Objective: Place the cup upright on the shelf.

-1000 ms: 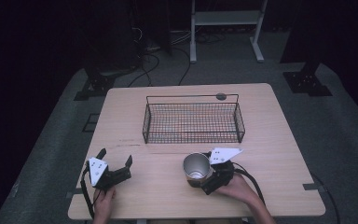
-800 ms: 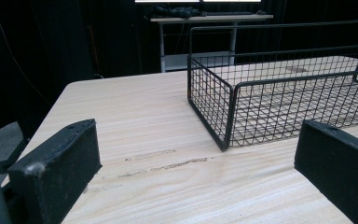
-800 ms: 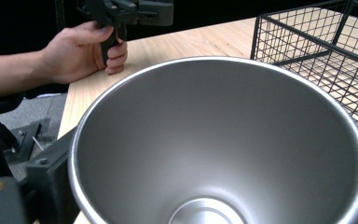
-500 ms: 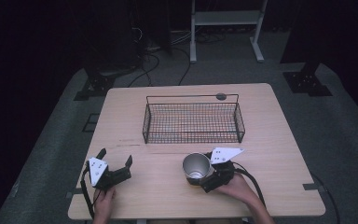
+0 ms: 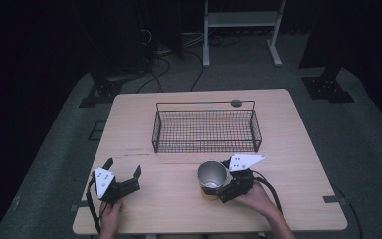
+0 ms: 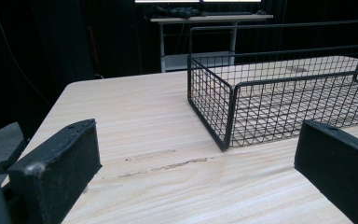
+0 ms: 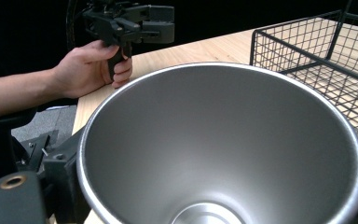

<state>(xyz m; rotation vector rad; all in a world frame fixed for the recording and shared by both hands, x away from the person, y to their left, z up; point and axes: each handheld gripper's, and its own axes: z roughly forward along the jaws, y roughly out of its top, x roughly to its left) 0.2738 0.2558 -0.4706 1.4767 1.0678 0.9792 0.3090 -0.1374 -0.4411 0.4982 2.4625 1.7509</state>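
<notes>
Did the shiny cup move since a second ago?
No. In the high view the metal cup sits at the same spot just in front of the wire basket, near its right end, still held in the right claw.

1 steel cup (image 5: 212,177), 1 wire basket (image 5: 205,130), 2 tongs, 1 table (image 5: 298,164).
</notes>
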